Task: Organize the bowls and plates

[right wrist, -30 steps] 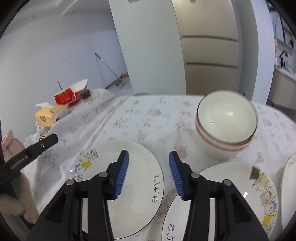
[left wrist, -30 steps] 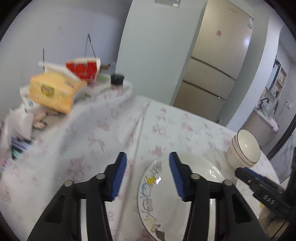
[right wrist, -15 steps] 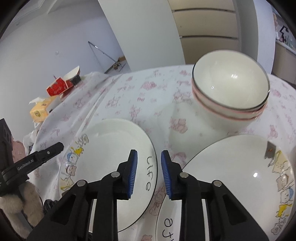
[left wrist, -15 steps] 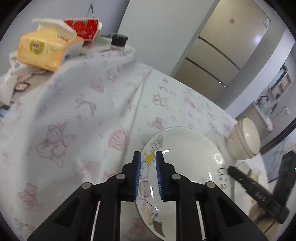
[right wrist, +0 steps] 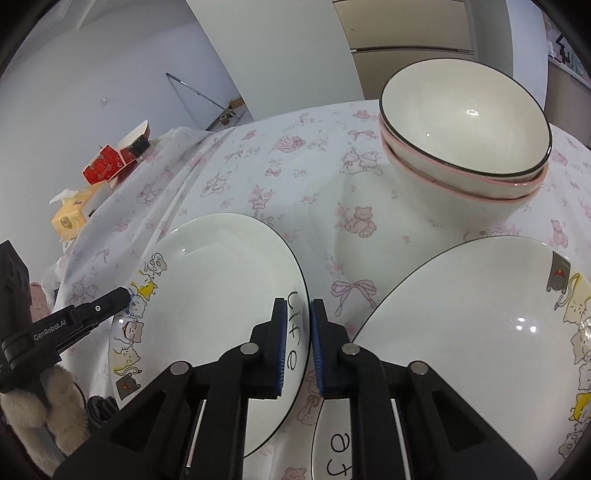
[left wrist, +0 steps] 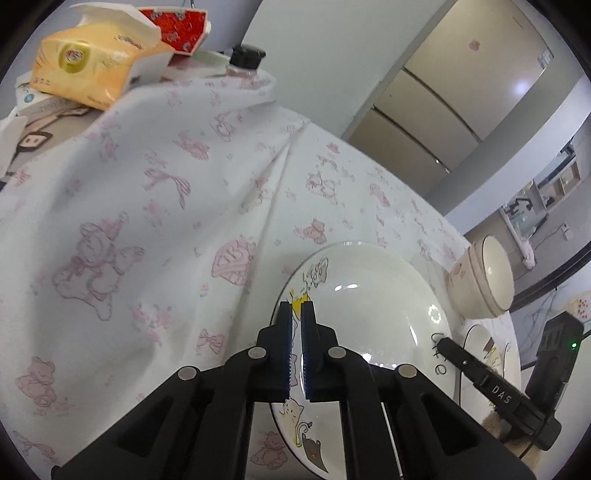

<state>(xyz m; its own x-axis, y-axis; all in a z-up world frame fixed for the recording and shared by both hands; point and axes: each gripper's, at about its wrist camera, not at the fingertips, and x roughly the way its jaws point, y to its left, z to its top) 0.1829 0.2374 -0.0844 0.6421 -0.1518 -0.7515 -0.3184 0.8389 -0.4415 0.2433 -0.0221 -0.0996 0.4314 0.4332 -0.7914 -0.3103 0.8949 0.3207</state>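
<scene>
Both tools are down on the same cat-print plate, which sits on the tabletop under a white cloth with pink bears and bows. In the left wrist view the left tool has just been closing and now its blue pads pinch the plate's left rim, low and centre in the frame. In the right wrist view the right tool has just been closing too, and its pads clamp the plate's right rim, right by the hand-lettered "life", bottom centre of the frame. A second plate with the same cat print fills the lower right there, its edge just beside the gripped one. The stacked bowls, white with pink and dark rims, stand upper right, behind both plates. Far upper left in the left wrist view, a yellow tissue pack and a red box crowd the tabletop's end.
</scene>
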